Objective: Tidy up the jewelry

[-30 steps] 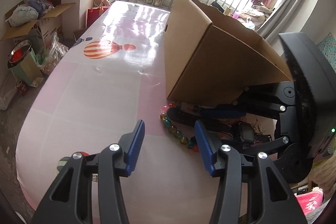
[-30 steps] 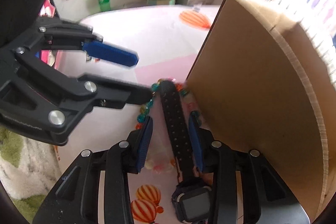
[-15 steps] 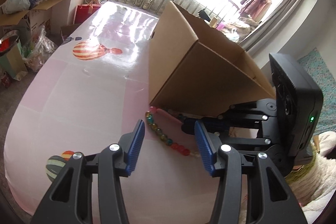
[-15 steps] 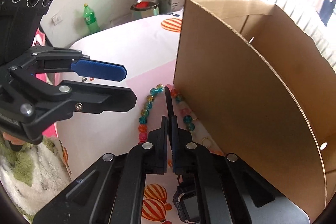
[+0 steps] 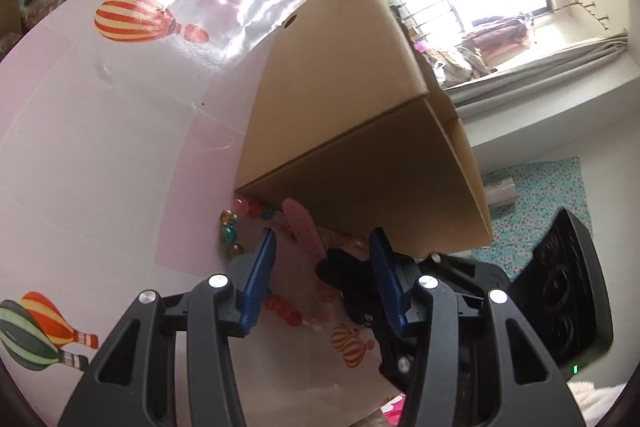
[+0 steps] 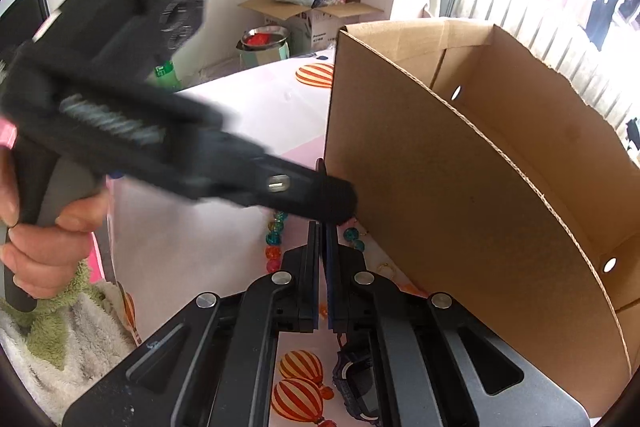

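Observation:
My right gripper (image 6: pixel 322 241) is shut on the black watch's strap. The watch face (image 6: pixel 358 383) hangs under its jaws, just above the balloon-print tablecloth (image 6: pixel 248 107). My left gripper (image 5: pixel 324 235), held by a hand (image 6: pixel 44 231), reaches across in front of the right gripper's fingers (image 5: pixel 340 273); its jaws are closing. The strap tip and a pink strap-like piece (image 5: pixel 304 231) lie between its blue pads (image 5: pixel 260 269), untouched. A string of coloured beads (image 5: pixel 229 227) lies on the cloth against the open cardboard box (image 6: pixel 440 195).
The box's near wall (image 5: pixel 360 183) rises right behind both grippers. A green and white towel (image 6: pixel 60 331) lies at the table's near edge. On the floor beyond stand an open carton of bags (image 6: pixel 312 7), a metal bowl (image 6: pixel 264 39) and a green bottle (image 6: pixel 166 75).
The right gripper closed on the black strap and raised the watch slightly. The left gripper rolled and swung in close, so its pads now bracket the right gripper's tips.

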The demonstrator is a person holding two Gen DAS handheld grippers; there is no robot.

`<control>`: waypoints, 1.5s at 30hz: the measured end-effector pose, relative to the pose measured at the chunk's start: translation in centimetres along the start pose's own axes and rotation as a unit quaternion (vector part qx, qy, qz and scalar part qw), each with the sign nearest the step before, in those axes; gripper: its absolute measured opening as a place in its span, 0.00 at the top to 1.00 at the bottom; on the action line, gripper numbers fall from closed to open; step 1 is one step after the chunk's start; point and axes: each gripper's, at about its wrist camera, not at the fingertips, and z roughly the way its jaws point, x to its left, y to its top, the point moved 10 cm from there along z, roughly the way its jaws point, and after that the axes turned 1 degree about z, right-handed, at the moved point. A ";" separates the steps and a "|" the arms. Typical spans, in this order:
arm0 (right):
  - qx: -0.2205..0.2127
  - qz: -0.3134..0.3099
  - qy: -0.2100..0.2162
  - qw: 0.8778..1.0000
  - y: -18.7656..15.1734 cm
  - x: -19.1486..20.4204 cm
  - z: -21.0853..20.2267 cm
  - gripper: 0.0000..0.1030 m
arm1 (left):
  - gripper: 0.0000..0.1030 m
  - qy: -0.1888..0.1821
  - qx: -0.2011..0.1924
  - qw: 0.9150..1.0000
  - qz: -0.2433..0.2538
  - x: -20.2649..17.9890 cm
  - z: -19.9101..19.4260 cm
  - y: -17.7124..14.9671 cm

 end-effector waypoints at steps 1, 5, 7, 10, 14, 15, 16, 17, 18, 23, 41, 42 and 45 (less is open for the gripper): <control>-0.004 -0.005 -0.005 1.000 0.0 0.2 -0.1 0.99 | 0.63 0.006 0.003 1.000 -0.002 0.1 0.3 0.1; -0.015 -0.018 -0.018 1.000 -0.3 0.6 -0.4 0.99 | 0.82 0.033 0.010 0.999 -0.001 0.4 0.7 0.4; -0.020 -0.023 -0.023 0.999 -0.4 0.9 -0.4 0.99 | 0.87 0.047 0.007 0.999 0.006 0.4 0.7 0.5; -0.026 -0.035 -0.031 0.999 -0.5 1.3 -0.4 0.99 | 0.88 0.067 0.007 0.998 0.017 0.5 0.6 0.7; -0.029 -0.046 -0.038 0.998 -0.8 1.9 -0.4 0.97 | 0.95 0.106 0.000 0.993 0.052 0.1 0.6 0.8; -0.029 -0.046 -0.040 0.998 -0.9 1.9 -0.5 0.97 | 0.96 0.120 -0.006 0.990 0.069 -0.2 0.5 0.8; -0.032 -0.043 -0.041 0.998 -1.6 1.3 -1.4 0.90 | 0.97 0.130 -0.009 0.988 0.079 -0.2 0.6 0.8; -0.035 -0.037 -0.044 0.998 -1.7 1.1 -1.9 0.85 | 0.97 0.145 -0.014 0.984 0.098 -0.4 0.5 0.7; -0.040 -0.029 -0.048 0.998 -1.9 0.7 -2.6 0.72 | 0.97 0.154 -0.017 0.982 0.109 -0.4 0.6 0.8; -0.055 0.081 -0.037 0.994 -4.5 -2.3 -7.6 0.58 | 0.97 0.191 -0.035 0.965 0.176 -1.6 0.2 0.5; -0.027 0.457 -0.002 0.889 -16.1 -9.9 -10.1 0.70 | 0.97 0.237 -0.037 0.939 0.246 -1.8 0.1 -1.2; -0.026 0.460 -0.002 0.888 -16.7 -10.5 -10.2 0.73 | 0.97 0.237 -0.037 0.939 0.246 -1.9 0.1 -1.3; -0.013 0.470 -0.007 0.882 -16.8 -11.4 -9.2 0.77 | 0.97 0.237 -0.037 0.939 0.247 -2.0 0.1 -1.4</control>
